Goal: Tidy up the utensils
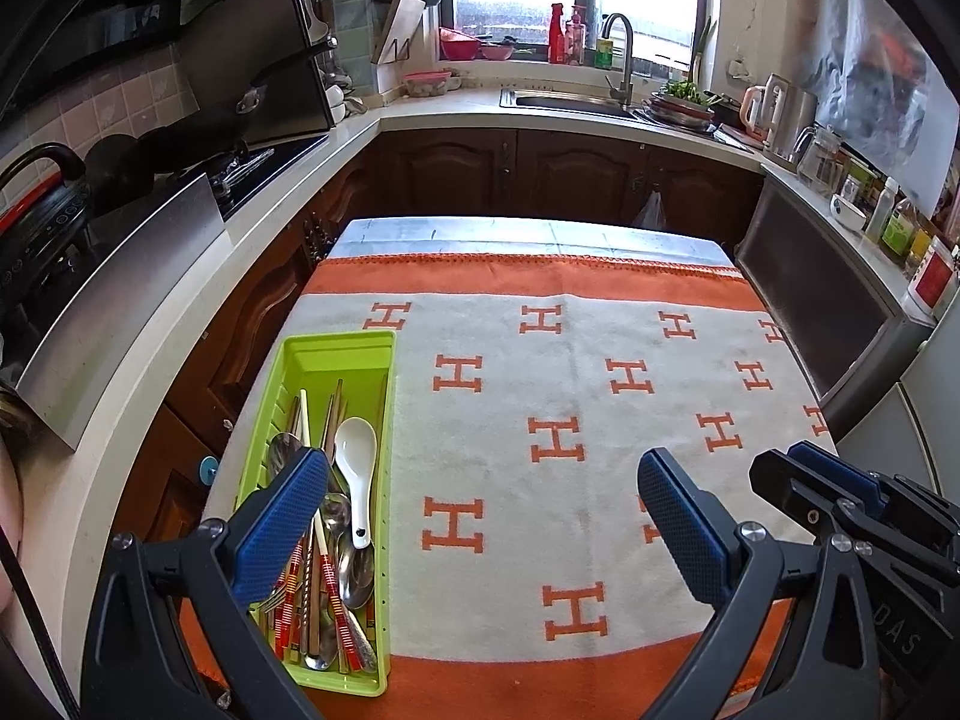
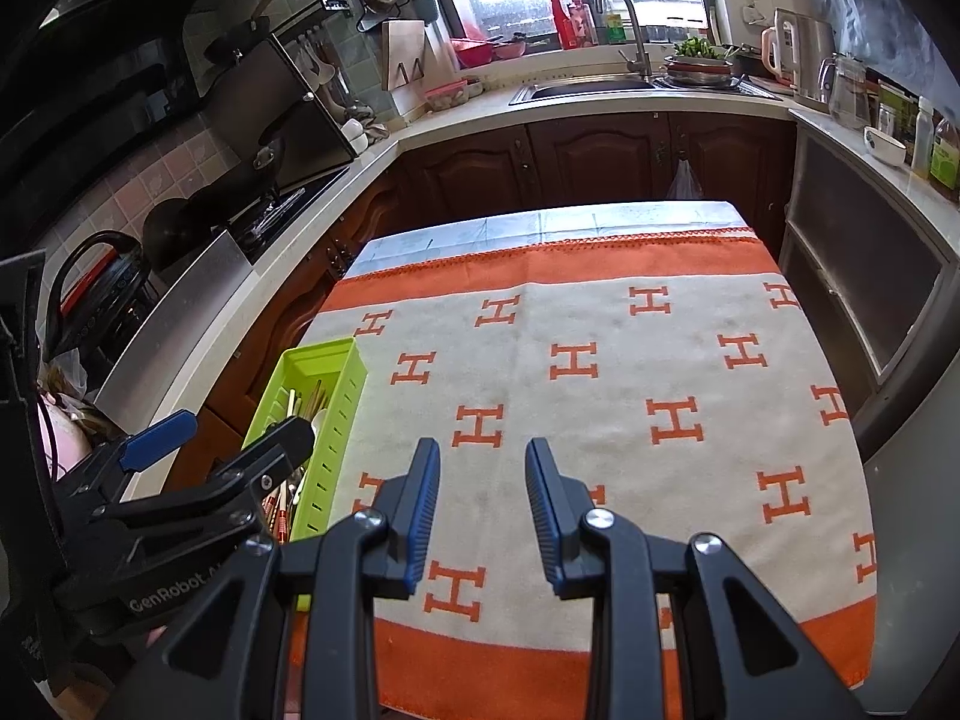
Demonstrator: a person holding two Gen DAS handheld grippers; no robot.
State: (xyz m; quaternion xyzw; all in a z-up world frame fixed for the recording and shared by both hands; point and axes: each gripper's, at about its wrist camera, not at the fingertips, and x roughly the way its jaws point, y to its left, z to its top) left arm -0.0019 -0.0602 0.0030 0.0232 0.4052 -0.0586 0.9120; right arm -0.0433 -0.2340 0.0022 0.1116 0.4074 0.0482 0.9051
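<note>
Two black two-finger grippers with blue ribbed pads hang over the table, both empty. The left gripper [image 1: 480,516] has its jaws spread wide; the right gripper [image 2: 483,504] holds its jaws a modest gap apart, nothing between them. By the left gripper's left finger lies the lime-green slotted plastic tray [image 1: 360,348], on the table's left edge, holding the utensils: a white ceramic spoon [image 1: 355,468], steel spoons, red-striped chopsticks [image 1: 333,588] and wooden ones. Beneath spreads a grey and orange towel [image 1: 600,396] printed with orange "H" letters. Dark wooden cabinets, a steel sink [image 1: 576,101] and a stove surround the table. "GenRobot" reads on the left gripper's body.
</note>
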